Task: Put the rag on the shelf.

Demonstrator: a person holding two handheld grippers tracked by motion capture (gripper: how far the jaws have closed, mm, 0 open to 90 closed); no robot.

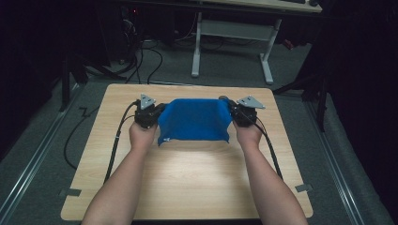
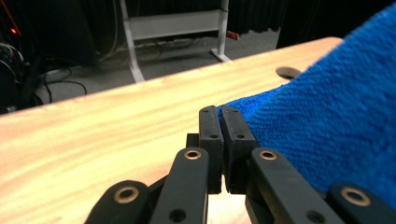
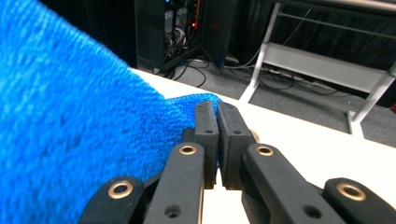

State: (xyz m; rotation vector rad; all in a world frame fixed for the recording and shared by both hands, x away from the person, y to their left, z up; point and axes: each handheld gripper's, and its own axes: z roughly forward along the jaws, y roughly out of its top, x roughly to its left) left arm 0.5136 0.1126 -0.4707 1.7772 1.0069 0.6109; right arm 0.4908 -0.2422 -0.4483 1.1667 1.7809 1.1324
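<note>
Blue cloth hangs stretched above the table, long axis 9-to-3 o'clock; left gripper pinches its 9 o'clock corner, right gripper its 3 o'clock corner, both equally near.

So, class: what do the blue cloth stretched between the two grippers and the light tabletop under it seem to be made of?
Blue cloth: probably microfibre or terry towelling, matte; the gripper views show a fuzzy looped weave, and it sags softly. Light tabletop: wood or wood-look laminate, smooth with a slight sheen; long grain streaks show, but which of the two is unclear.
</note>
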